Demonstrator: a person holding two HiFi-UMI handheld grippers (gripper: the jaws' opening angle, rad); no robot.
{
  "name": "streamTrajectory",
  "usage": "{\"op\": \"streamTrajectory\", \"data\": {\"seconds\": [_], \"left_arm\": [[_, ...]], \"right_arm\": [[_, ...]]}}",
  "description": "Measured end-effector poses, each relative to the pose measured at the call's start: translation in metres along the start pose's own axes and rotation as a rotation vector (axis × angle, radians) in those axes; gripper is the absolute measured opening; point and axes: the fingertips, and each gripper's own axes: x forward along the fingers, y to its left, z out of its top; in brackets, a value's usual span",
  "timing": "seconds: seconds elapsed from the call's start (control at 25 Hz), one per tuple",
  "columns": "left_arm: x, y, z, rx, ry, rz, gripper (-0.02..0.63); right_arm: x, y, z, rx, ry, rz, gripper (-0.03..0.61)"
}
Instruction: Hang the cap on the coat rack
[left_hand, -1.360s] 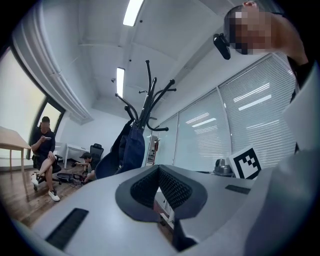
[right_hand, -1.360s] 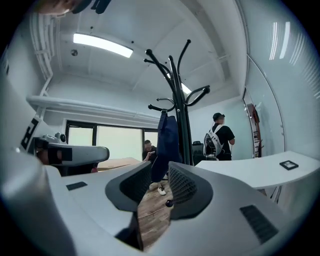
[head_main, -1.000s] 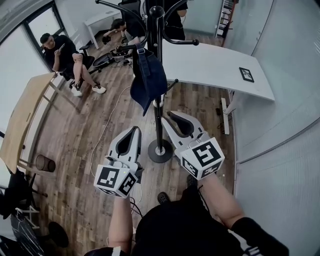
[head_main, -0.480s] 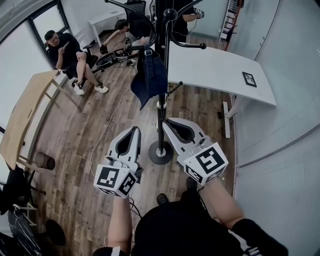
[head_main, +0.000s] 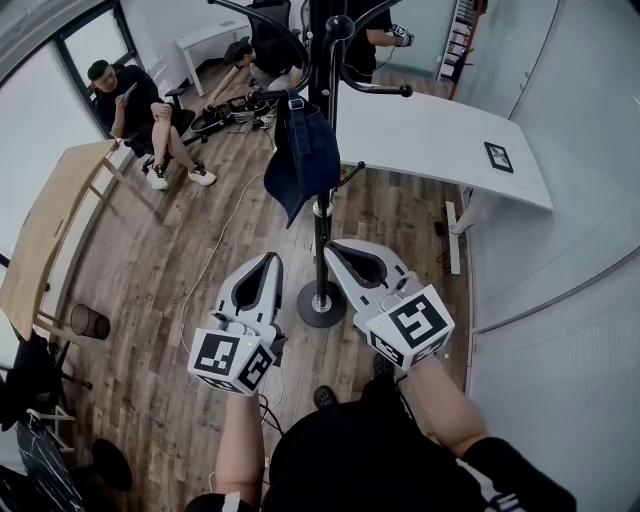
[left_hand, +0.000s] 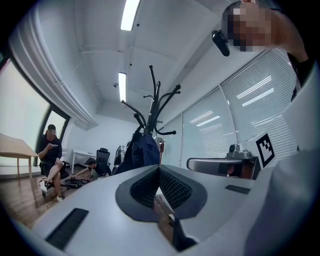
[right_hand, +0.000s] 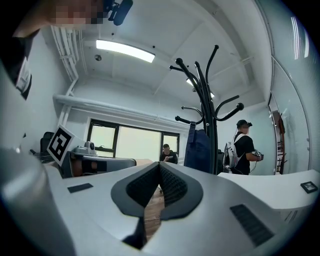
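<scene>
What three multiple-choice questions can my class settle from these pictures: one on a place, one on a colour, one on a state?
1. Where is the cap?
A) on the floor
B) hanging on the coat rack
C) on the white table

2. What colour is the cap?
A) dark blue
B) red
C) yellow

3. How are the left gripper and right gripper?
A) both wide open
B) both shut on the cap
C) both shut, empty

Answers:
1 B: the head view shows it hanging from the rack, above the floor.
2 A: its cloth looks navy in every view.
3 C: each gripper view shows the jaws meeting with nothing between.
</scene>
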Motion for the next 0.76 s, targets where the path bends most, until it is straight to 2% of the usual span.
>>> {"op": "streamTrajectory", "data": {"seconds": [0.76], "left_arm": [[-0.0002,-0.0036,0.0,0.009,0.011,-0.002,0.014]], "right_arm": [[-0.0019,0.0011,0.0038,-0.04,-0.008,-0.008,0.031]]}}
